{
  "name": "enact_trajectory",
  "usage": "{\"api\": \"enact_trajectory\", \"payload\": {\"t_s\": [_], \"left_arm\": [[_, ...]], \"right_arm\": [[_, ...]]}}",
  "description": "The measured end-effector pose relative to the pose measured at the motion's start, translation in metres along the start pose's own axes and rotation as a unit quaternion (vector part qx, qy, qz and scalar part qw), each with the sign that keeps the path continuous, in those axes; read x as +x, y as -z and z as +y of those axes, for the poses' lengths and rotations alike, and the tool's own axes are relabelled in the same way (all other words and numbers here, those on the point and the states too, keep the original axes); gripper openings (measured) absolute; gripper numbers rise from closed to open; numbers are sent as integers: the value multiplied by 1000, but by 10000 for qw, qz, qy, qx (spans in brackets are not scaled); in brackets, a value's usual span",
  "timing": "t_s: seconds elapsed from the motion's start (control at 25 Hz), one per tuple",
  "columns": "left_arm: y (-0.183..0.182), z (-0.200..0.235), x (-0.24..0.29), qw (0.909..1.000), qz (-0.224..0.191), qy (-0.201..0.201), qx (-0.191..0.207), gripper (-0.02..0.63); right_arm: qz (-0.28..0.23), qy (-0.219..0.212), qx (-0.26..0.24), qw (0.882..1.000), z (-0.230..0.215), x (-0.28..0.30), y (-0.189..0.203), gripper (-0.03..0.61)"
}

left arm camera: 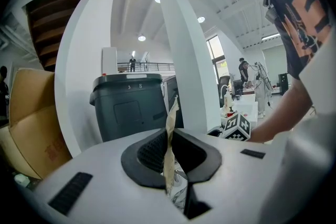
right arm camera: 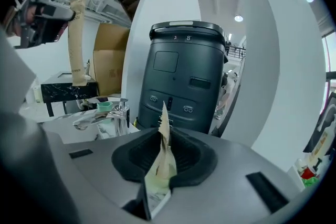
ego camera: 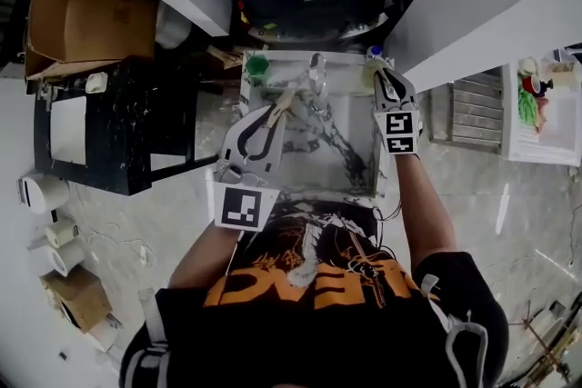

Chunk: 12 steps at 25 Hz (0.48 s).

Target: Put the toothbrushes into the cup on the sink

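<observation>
Over the marble-patterned sink [ego camera: 355, 182], my left gripper [ego camera: 275, 112] is shut on a toothbrush in a tan paper wrapper [ego camera: 284, 101]. That wrapper stands upright between the pads [left arm camera: 169, 136]. My right gripper [ego camera: 384, 79], at the sink's far right corner, is shut on another paper-wrapped toothbrush [right arm camera: 161, 157], which sticks up from the jaws. The green cup [ego camera: 257, 66] stands at the sink's back left corner, left of the chrome faucet [ego camera: 316, 73]. From the right gripper view the cup [right arm camera: 104, 106] and faucet [right arm camera: 113, 115] lie ahead to the left, below the left gripper's wrapper [right arm camera: 77, 39].
A dark bin [right arm camera: 185, 73] stands behind the sink. A black marble table [ego camera: 109, 127] and an open cardboard box [ego camera: 77, 4] are to the left, with paper rolls [ego camera: 55, 232] on the floor. A small bottle [ego camera: 375, 53] sits at the sink's back right.
</observation>
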State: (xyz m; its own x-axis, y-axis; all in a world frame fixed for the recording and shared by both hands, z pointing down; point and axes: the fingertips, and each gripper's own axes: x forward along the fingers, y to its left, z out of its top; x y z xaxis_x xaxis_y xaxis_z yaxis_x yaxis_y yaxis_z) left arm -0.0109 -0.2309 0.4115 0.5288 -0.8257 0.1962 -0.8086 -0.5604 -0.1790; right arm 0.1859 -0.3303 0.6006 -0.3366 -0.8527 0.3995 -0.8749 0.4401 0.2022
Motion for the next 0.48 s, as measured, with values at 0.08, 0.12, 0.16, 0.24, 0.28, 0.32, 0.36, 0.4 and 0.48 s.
{"api": "enact_trajectory", "payload": {"t_s": [0.08, 0.12, 0.16, 0.24, 0.28, 0.32, 0.36, 0.4, 0.48], "left_arm": [[-2, 2, 2, 9999, -41, -84, -115, 51], [-3, 3, 2, 9998, -66, -111, -144, 51], [-4, 3, 3, 9998, -92, -118, -142, 51], [-6, 3, 3, 9998, -128, -106, -118, 51], [-6, 3, 3, 9997, -142, -108, -141, 51], [-6, 4, 2, 9996, -162, -116, -186, 51], [-7, 4, 0, 9995, -189, -125, -226, 51], [-8, 4, -2, 9994, -219, -129, -245, 51], [-9, 4, -6, 9993, -259, -129, -252, 51]], "right_arm": [[-130, -193, 39, 9997, 8, 1, -3, 149], [-183, -257, 54, 9995, 11, 0, -4, 193], [-227, -286, 54, 9993, 13, -1, -5, 216], [-309, -303, 37, 9991, 16, -4, -8, 247], [-356, -317, 39, 9989, 18, -7, -11, 259], [-406, -338, 46, 9986, 20, -10, -15, 270], [-465, -362, 56, 9982, 22, -14, -20, 278], [-538, -384, 70, 9978, 24, -19, -26, 284], [-751, -400, 154, 9963, 25, -32, -42, 287]]}}
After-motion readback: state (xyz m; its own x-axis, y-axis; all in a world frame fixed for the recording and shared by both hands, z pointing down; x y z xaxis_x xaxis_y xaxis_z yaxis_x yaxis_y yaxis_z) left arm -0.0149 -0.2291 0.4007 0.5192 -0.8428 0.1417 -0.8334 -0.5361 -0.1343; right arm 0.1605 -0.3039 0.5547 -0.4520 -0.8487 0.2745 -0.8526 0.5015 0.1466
